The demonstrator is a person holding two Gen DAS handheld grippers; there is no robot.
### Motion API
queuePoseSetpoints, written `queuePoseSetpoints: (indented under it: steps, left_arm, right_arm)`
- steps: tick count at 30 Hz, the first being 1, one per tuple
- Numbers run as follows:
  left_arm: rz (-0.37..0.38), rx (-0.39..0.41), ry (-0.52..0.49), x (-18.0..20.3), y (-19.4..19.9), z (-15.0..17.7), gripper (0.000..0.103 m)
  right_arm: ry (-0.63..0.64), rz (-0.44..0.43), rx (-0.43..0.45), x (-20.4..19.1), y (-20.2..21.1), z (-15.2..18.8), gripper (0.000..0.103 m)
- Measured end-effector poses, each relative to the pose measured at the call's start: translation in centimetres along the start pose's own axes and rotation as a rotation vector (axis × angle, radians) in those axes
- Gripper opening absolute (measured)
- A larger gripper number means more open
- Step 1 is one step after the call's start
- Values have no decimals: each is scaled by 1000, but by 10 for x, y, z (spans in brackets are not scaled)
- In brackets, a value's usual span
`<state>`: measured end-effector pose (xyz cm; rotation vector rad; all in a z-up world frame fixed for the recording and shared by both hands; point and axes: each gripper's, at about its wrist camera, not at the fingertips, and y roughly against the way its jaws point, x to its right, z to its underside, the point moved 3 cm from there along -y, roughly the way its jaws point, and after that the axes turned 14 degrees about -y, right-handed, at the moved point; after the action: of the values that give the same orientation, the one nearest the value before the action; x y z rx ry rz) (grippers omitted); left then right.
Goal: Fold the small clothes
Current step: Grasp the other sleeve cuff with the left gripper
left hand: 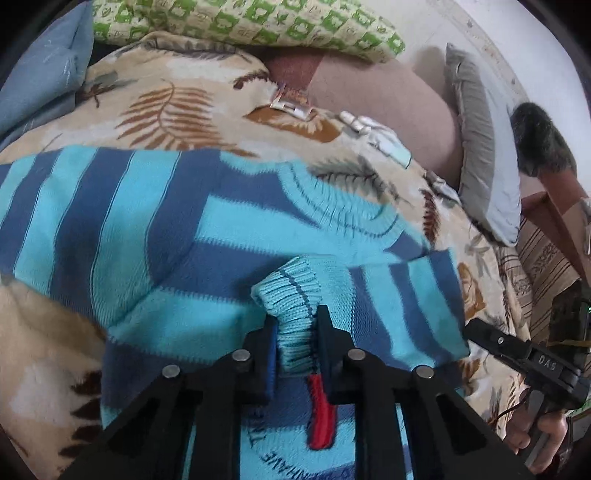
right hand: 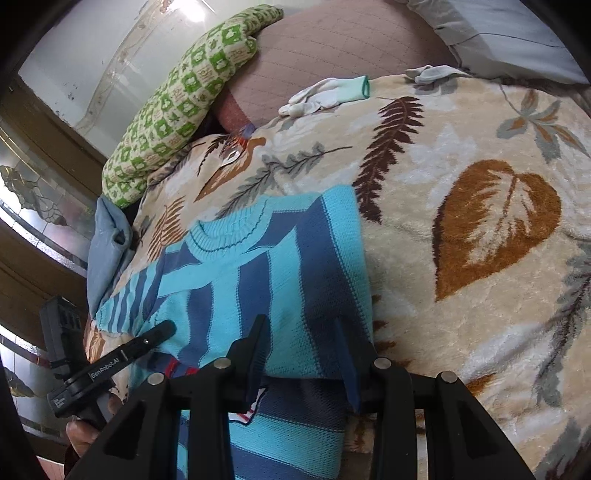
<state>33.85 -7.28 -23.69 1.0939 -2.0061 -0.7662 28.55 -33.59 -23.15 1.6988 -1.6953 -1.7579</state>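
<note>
Looking along my left gripper: a striped blue sweater [left hand: 155, 229] lies spread on a leaf-patterned blanket [left hand: 177, 107]
Left gripper [left hand: 295, 325]: drawn in narrow, its two black fingers pinching the ribbed cuff [left hand: 291, 295] of a sleeve folded across the sweater's front
Collar [left hand: 343, 199]: round and ribbed, just beyond the cuff
Red patch [left hand: 321, 417]: stitched on the sweater's front, right under my fingers, with some lettering below it
Right gripper [left hand: 480, 334]: in from the right edge, tip at the sleeve's far corner — my hand [left hand: 535, 435] around its handle
Beyond the blanket: a white glove [left hand: 373, 133], a green checked pillow [left hand: 258, 22], a grey pillow [left hand: 480, 158]

Seen from my right gripper: the sweater [right hand: 258, 280] runs away from me toward its collar [right hand: 229, 236], blanket [right hand: 480, 221] wide to the right
Right gripper [right hand: 299, 339]: partly open, the folded side edge of the sweater between its fingers — I cannot tell whether the pads press on the knit
Left gripper [right hand: 168, 326]: low at the left, tip on the sweater
Farther off: the glove [right hand: 328, 94] near the blanket's edge, the green pillow [right hand: 184, 99] against a window
</note>
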Motion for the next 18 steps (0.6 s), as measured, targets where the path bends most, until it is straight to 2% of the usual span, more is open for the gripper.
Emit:
queuePoseSetpoints:
  steps: [5,11,14,17,18]
  left_arm:
    - [-19,55,-55,8,10,-20,17]
    - [-132,127,-79,-15,23,-38,17]
    - [-101,48,-75,-25,9,-35,18]
    - [-143,-17,-70,-30,-3,-28,20]
    - [-146,-20,-62,-32,-1,-28,21]
  right_arm:
    - [22,0,25,-3,1,-2,39]
    - [63,-99,100,-21,6,-10,39]
    - [103,-86,89,-28,-8,-8,39]
    - [113,11,9,-21,-38,-1,40]
    - [125,24,21,-21,-40,-1,40]
